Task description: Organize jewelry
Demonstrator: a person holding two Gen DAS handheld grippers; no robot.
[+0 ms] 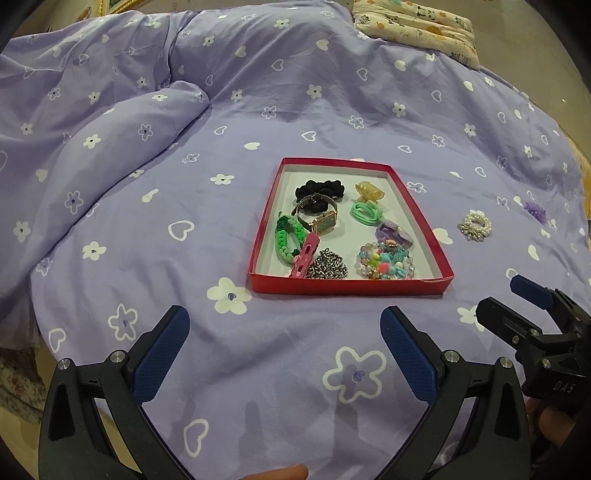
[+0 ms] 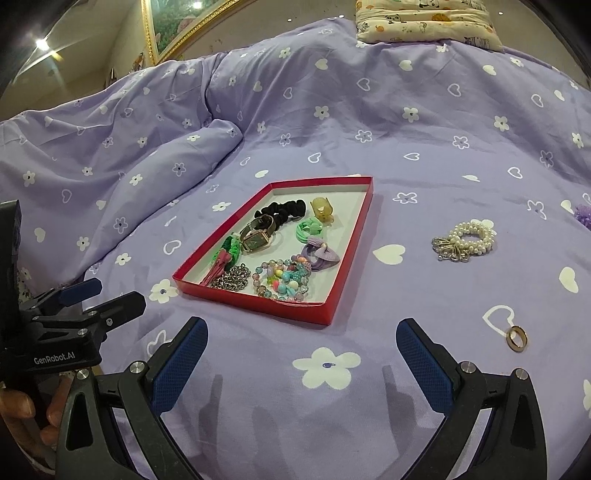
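A red shallow box (image 1: 258,240) (image 2: 343,288) lies on the purple bedspread and holds a watch (image 1: 323,221) (image 2: 256,240), a black scrunchie (image 1: 319,192), green bands, a silver chain (image 1: 327,266), a pink clip and bead bracelets (image 2: 284,280). A pearl bracelet (image 1: 475,225) (image 2: 467,238) and a purple flower piece (image 1: 535,211) lie right of the box. A gold ring (image 2: 516,338) lies on the bedspread in the right wrist view. My left gripper (image 1: 284,317) and right gripper (image 2: 303,328) are open and empty, short of the box.
A patterned pillow (image 1: 417,26) (image 2: 424,20) lies at the far end of the bed. The duvet is bunched in folds (image 1: 122,122) at the left. A gold-framed picture (image 2: 177,22) hangs on the wall behind.
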